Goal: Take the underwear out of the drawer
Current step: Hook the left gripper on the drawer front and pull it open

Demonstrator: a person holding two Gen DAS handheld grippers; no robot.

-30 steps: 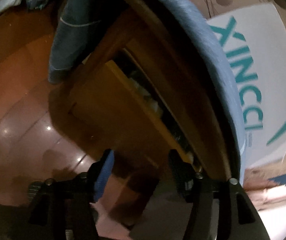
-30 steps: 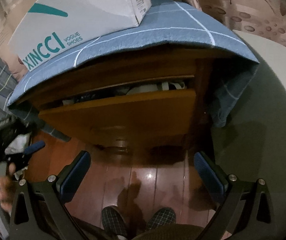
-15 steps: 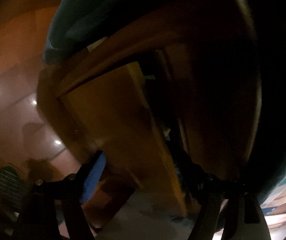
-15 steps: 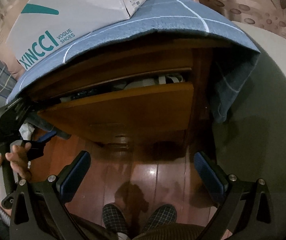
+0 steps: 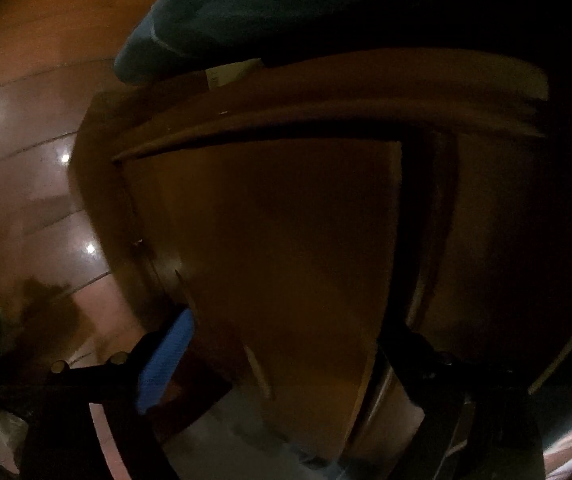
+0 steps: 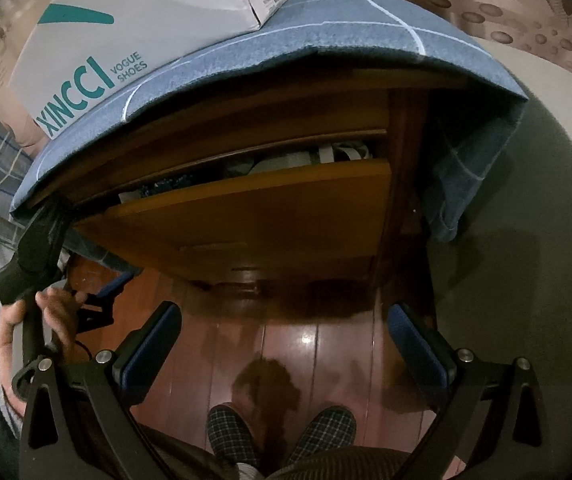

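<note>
1. Drawer: smooth orange-brown wood front with a satin sheen.
2. Cabinet around the drawer: darker brown wood, smooth.
3. Cloth draped over the cabinet above the drawer: matt blue fabric, slightly fuzzy, with thin white lines.
4. Shoe box on that cloth: smooth white cardboard with teal print.
5. Floor below the drawer: glossy reddish wood planks with bright reflections.
6. Slippers on the floor: checked woven fabric.
7. Clothing inside the drawer: soft folded fabric.
</note>
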